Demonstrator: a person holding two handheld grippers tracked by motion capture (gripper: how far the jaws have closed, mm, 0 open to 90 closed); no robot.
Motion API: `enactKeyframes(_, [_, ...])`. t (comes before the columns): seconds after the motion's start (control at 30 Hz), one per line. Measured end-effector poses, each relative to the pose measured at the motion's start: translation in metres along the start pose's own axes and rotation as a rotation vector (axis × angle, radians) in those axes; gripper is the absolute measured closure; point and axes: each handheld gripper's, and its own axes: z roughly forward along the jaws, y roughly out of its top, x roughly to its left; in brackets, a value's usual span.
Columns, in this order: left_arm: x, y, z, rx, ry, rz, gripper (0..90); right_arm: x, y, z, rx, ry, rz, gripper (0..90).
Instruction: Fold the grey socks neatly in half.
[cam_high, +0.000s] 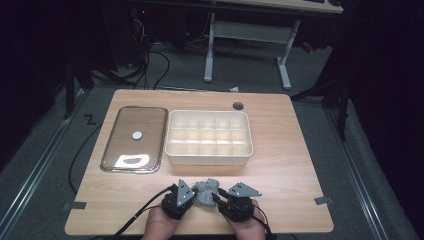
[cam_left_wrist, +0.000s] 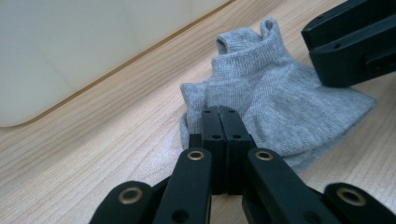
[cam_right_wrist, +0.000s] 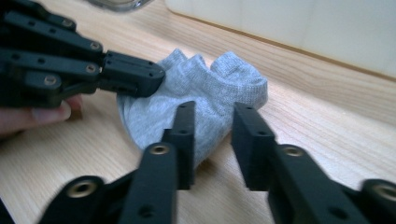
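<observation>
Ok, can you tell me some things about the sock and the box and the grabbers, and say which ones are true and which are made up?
1. The grey sock lies on the table, in front of the white box. True.
2. The left gripper has its jaws wide open. False: they are shut together, at the sock's edge.
3. The right gripper has a gap between its jaws. True.
4. The sock sits inside one of the box's compartments. False: it is outside, on the wood.
5. A clear lid lies left of the box. True.

A crumpled grey sock (cam_high: 205, 191) lies on the table's near edge.
</observation>
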Motion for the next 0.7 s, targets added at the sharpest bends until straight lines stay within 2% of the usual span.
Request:
enactKeyframes(0.03, [0.0, 0.0, -0.001, 0.003, -0.002, -0.005, 90.0, 0.001, 0.0, 0.002, -0.002, -0.009, 0.012, 61.1])
enactKeyframes(0.13, [-0.002, -0.001, -0.002, 0.003, -0.006, -0.006, 90.0, 0.0, 0.001, 0.005, -0.013, 0.005, 0.057, 55.0])
enactKeyframes(0.27, [-0.003, -0.004, -0.006, 0.001, -0.014, -0.01, 90.0, -0.002, -0.003, 0.013, 0.037, -0.009, 0.094, 52.4])
enactKeyframes(0.33, [-0.002, -0.005, -0.008, 0.001, -0.02, -0.012, 90.0, -0.003, -0.005, 0.016, 0.06, 0.0, 0.102, 52.0])
enactKeyframes(0.37, [-0.002, -0.005, -0.009, -0.001, -0.027, -0.015, 89.7, -0.004, -0.005, 0.016, 0.054, 0.005, 0.102, 52.5])
enactKeyframes(0.43, [-0.003, -0.001, -0.012, -0.011, -0.047, -0.02, 83.4, -0.004, -0.005, 0.016, 0.056, 0.001, 0.083, 54.3])
enactKeyframes(0.47, [-0.005, 0.003, -0.016, -0.03, -0.058, -0.013, 80.3, -0.004, -0.005, 0.017, 0.057, 0.001, 0.079, 54.8])
enactKeyframes(0.5, [-0.008, 0.006, -0.018, -0.058, -0.051, 0.009, 79.8, -0.004, -0.004, 0.017, 0.056, 0.0, 0.072, 55.2])
enactKeyframes(0.53, [-0.008, 0.006, -0.018, -0.058, -0.051, 0.009, 79.9, -0.004, -0.004, 0.017, 0.056, 0.0, 0.072, 55.2])
enactKeyframes(0.57, [-0.014, 0.013, -0.017, -0.061, -0.039, 0.054, 80.4, -0.004, -0.004, 0.018, 0.059, 0.003, 0.069, 55.7])
enactKeyframes(0.63, [-0.014, 0.014, -0.009, -0.015, -0.047, 0.06, 81.8, -0.004, -0.004, 0.018, 0.06, 0.004, 0.067, 55.8])
enactKeyframes(0.67, [-0.014, 0.014, -0.009, -0.015, -0.047, 0.06, 82.9, -0.005, -0.003, 0.018, 0.059, 0.006, 0.061, 55.8])
enactKeyframes(0.7, [-0.011, 0.008, -0.002, 0.024, -0.036, 0.063, 84.1, -0.005, -0.003, 0.018, 0.06, 0.008, 0.063, 55.8])
